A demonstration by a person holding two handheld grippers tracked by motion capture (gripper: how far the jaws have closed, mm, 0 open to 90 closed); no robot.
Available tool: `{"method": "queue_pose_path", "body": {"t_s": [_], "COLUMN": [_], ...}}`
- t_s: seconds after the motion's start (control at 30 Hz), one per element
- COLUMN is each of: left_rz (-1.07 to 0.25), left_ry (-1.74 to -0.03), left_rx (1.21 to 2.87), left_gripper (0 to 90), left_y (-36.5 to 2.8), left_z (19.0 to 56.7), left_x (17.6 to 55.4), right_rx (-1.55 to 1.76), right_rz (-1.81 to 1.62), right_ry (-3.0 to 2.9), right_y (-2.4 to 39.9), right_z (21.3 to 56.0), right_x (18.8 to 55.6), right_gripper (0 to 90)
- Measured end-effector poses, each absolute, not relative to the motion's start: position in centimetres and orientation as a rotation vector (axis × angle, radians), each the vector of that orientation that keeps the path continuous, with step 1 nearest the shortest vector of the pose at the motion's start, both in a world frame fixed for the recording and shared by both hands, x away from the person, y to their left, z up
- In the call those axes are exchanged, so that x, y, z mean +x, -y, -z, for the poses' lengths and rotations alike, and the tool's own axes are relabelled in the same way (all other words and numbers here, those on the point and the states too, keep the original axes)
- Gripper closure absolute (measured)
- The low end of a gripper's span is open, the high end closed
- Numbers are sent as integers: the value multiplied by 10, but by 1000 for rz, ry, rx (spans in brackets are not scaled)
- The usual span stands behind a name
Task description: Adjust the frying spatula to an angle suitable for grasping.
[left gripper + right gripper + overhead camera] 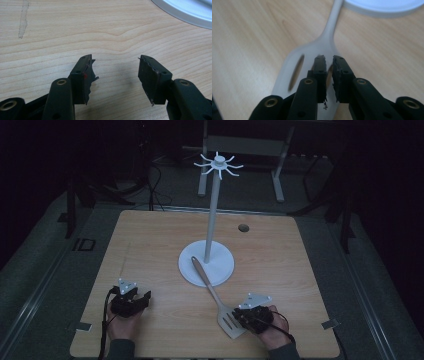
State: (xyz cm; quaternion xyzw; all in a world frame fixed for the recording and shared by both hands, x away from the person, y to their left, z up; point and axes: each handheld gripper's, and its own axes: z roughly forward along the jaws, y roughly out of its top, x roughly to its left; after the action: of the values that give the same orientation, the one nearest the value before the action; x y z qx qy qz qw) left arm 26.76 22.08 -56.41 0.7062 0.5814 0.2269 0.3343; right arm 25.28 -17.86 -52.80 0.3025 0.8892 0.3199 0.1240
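Plainly, the pale slotted spatula (312, 60) lies flat under the right gripper (329, 58)'s slightly parted, empty jaws.

Counter (150, 240): pale wood grain, matt. Spatula (312, 53) and stand (212, 210) look like smooth white plastic; tongs' pads (86, 75) black, rough-edged.

Centre: I see the rack (212, 210), its pole upright on a round base (190, 267); that blocks the middle of the table (150, 235).
Top of rack: its hooks (202, 165) spread out around the pole's head.
Near right: the spatula (220, 305) lies slanted, handle on the base, blade just beside my right gripper (246, 316).
Left half: bare wood ahead of my left gripper (142, 301); passage is free.
Far right: open wood around a small hole (243, 227).
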Motion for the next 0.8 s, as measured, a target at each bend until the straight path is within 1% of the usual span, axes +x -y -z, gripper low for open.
{"method": "queue_pose_path", "body": {"t_s": [0.3,0.47,0.6,0.67,0.8], "left_rz": [-588,-584,-584,-583,-572], "left_ry": [-1519,-1525,-1527,-1530,-1540], "left_rx": [1839,1833,1826,1819,1820], "left_gripper": [456,456,456,456,453], "left_y": [-222,-223,-223,-224,-225], "left_z": [564,564,564,564,564], "left_x": [268,268,268,267,268], "right_rx": [895,921,945,966,1004], "right_rz": [-886,-853,-830,-808,-790], "right_ry": [-2585,-2602,-2604,-2605,-2601], "right_y": [149,128,117,107,100], "right_z": [520,525,530,536,540], "right_x": [284,303,311,318,325], "right_gripper": [777,743,715,682,680]}}
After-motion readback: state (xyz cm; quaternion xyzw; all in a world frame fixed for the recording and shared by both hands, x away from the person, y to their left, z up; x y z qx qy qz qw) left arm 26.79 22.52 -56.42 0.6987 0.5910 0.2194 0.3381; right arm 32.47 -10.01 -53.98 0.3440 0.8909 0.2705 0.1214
